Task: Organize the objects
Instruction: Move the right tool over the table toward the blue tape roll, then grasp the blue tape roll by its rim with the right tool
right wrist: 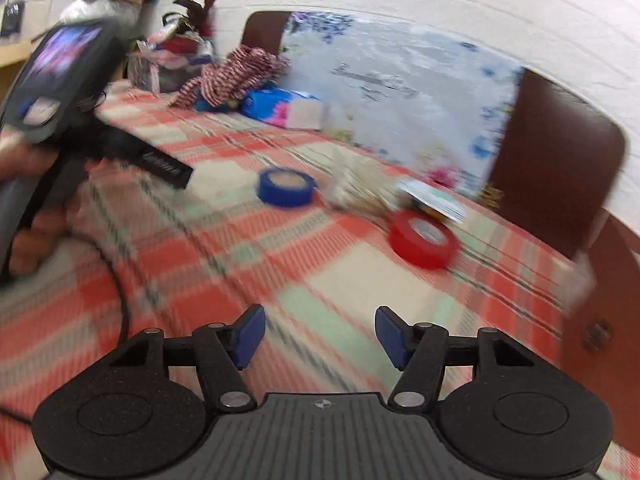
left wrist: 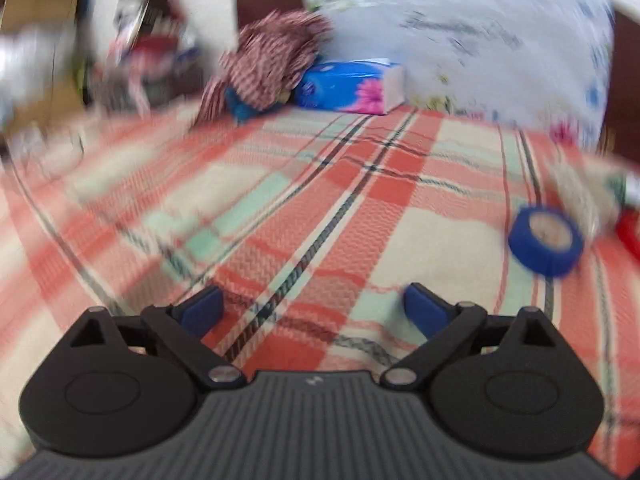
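Observation:
A blue tape roll (left wrist: 546, 240) lies on the plaid bedcover (left wrist: 280, 208) at the right of the left wrist view; it also shows in the right wrist view (right wrist: 285, 187). A red tape roll (right wrist: 423, 239) lies to its right, with its edge just showing in the left wrist view (left wrist: 629, 234). A whitish bundle (right wrist: 360, 188) and a card (right wrist: 434, 200) lie between the rolls. My left gripper (left wrist: 314, 310) is open and empty above the cover. My right gripper (right wrist: 320, 338) is open and empty, short of the red roll. Both views are blurred.
A blue tissue pack (left wrist: 350, 86) and a red-striped cloth (left wrist: 272, 60) lie at the far end by a floral pillow (left wrist: 460, 40). The left hand-held gripper body (right wrist: 60, 92) fills the left of the right wrist view. A brown headboard (right wrist: 560, 152) stands at the right.

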Motion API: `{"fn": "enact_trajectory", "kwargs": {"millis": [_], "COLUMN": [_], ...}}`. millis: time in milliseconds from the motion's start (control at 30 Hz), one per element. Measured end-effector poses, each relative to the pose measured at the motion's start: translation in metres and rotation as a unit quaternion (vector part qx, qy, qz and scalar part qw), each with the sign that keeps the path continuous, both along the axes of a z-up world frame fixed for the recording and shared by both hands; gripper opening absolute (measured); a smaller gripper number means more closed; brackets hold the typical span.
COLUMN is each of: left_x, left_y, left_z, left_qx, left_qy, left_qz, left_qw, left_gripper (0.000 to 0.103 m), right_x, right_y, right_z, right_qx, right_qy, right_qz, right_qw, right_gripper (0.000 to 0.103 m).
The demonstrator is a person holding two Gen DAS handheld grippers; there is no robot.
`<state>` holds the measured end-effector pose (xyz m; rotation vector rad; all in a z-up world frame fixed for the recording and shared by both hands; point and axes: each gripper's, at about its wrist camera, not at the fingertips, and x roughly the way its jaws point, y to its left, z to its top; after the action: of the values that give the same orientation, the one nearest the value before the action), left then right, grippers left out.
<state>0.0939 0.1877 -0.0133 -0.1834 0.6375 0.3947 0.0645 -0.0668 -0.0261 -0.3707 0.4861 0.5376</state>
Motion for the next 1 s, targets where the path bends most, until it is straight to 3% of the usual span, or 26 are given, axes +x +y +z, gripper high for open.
{"fn": "enact_trajectory", "kwargs": {"millis": [33, 167, 367, 533, 667, 800, 900, 1000], "left_x": [-0.004, -0.003, -0.004, -0.003, -0.001, 0.001, 0.003, 0.006], "left_y": [0.006, 0.003, 0.009, 0.009, 0.008, 0.007, 0.004, -0.003], "left_z": [0.002, 0.003, 0.003, 0.001, 0.000, 0.000, 0.000, 0.000], "left_qx": [-0.014, -0.014, -0.042, -0.042, -0.041, -0.035, -0.024, -0.003], "left_qy": [-0.021, -0.034, -0.053, -0.052, -0.051, -0.046, -0.037, -0.020], "left_qz": [0.009, -0.002, -0.001, -0.002, -0.002, -0.003, -0.005, -0.007], "left_qw": [0.9996, 0.9993, 0.9977, 0.9977, 0.9979, 0.9983, 0.9990, 0.9998], "left_gripper": [0.099, 0.099, 0.100, 0.101, 0.101, 0.101, 0.101, 0.102], "right_x": [0.010, 0.044, 0.099, 0.097, 0.064, 0.017, -0.014, -0.027], "right_y": [0.010, 0.048, 0.085, 0.091, 0.059, 0.003, -0.053, -0.113], "right_z": [0.002, 0.001, -0.002, -0.003, -0.004, -0.005, -0.008, -0.014], "right_qx": [0.009, 0.038, 0.066, 0.059, 0.064, 0.065, 0.068, 0.096], "right_qy": [0.008, 0.040, 0.060, 0.053, 0.056, 0.060, 0.058, 0.060], "right_qz": [0.008, 0.028, -0.005, 0.002, 0.016, -0.010, -0.079, -0.198], "right_qw": [1.000, 0.998, 0.996, 0.997, 0.996, 0.996, 0.993, 0.974], "right_gripper": [0.057, 0.053, 0.057, 0.057, 0.057, 0.057, 0.056, 0.054]}}
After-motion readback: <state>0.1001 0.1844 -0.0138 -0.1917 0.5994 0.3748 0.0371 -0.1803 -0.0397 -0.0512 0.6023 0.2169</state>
